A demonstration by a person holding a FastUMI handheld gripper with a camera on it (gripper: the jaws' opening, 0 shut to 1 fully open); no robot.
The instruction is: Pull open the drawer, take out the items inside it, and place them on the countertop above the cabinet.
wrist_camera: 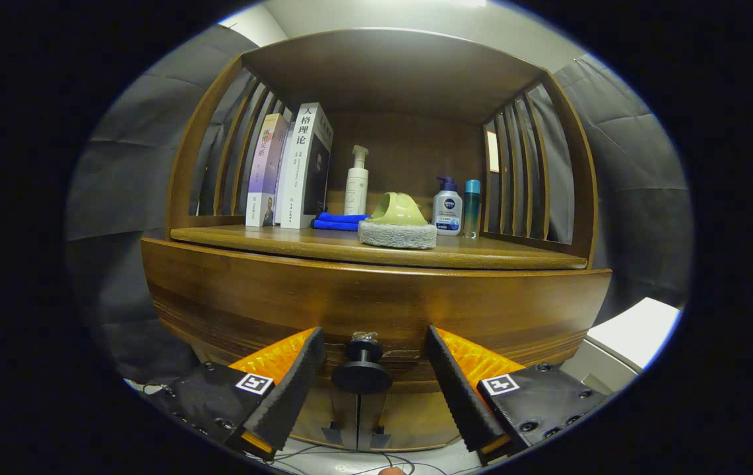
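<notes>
While the two-finger gripper (371,343) faces the front of the dark brown wooden cabinet (218,290), its black foam-padded fingers (297,389) with orange backs stand wide apart, holding nothing. Between them, clear of both pads, sits the small black round drawer knob (361,375) on its short stem, fixed to the closed wooden drawer front (376,300) (the drawer shows no gap along its top edge, so whatever lies inside is hidden).

From the knob, at twelve o'clock, the wooden countertop (501,254) runs across above the drawer, under a slatted wooden hutch. On it, at about eleven o'clock, two upright books (307,165) lean together by the left slats. Just beside them, toward twelve, a folded blue cloth (338,221) lies flat, and a tall white pump bottle (356,185) stands behind it. At twelve o'clock a grey scrubbing pad with a pale green handle (397,227) rests near the counter's front edge. At about one o'clock a short white-and-blue pump bottle (447,208) stands touching or just beside a slim teal bottle (472,206); I cannot tell which.

At four o'clock from the knob, beyond the right finger, a white flat-topped box (637,326) sits beside the cabinet.
</notes>
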